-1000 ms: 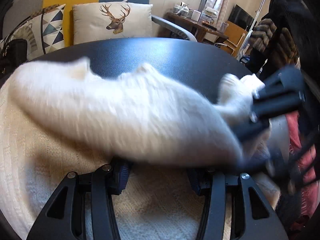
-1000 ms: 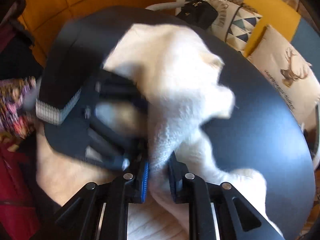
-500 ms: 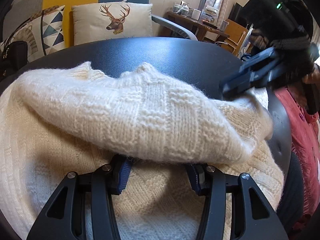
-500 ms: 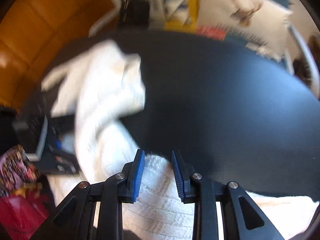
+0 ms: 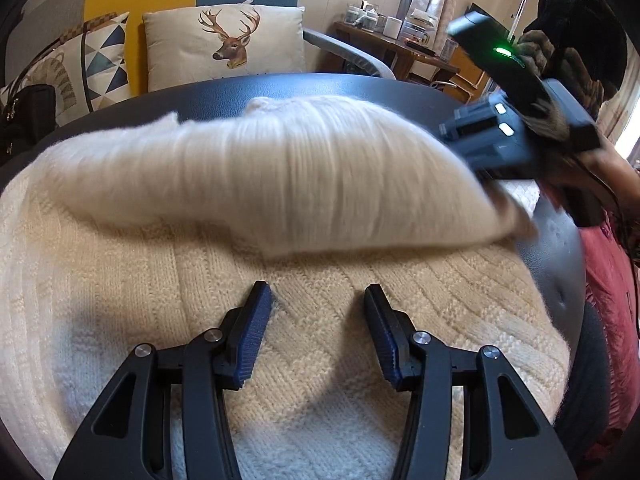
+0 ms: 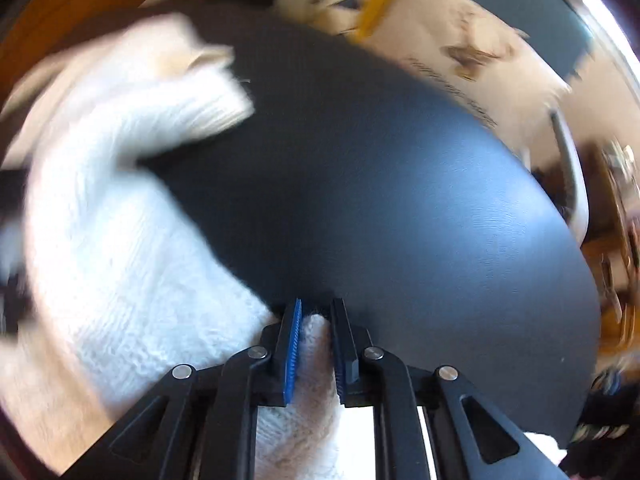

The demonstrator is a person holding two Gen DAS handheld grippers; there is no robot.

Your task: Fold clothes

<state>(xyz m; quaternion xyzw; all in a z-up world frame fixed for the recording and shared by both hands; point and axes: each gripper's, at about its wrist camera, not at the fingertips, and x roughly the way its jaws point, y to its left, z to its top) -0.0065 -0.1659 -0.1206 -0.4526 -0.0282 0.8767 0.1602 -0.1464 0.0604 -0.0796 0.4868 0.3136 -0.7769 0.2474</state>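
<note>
Between right gripper (image 6: 315, 344) pads, seemingly sweater (image 6: 132, 280); blurred

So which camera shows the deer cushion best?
The left wrist view: the deer cushion sits sharp and nearly whole behind the black table, antlers and head clear. In the right wrist view it is only a motion-blurred cream shape with a brown smudge.
</note>
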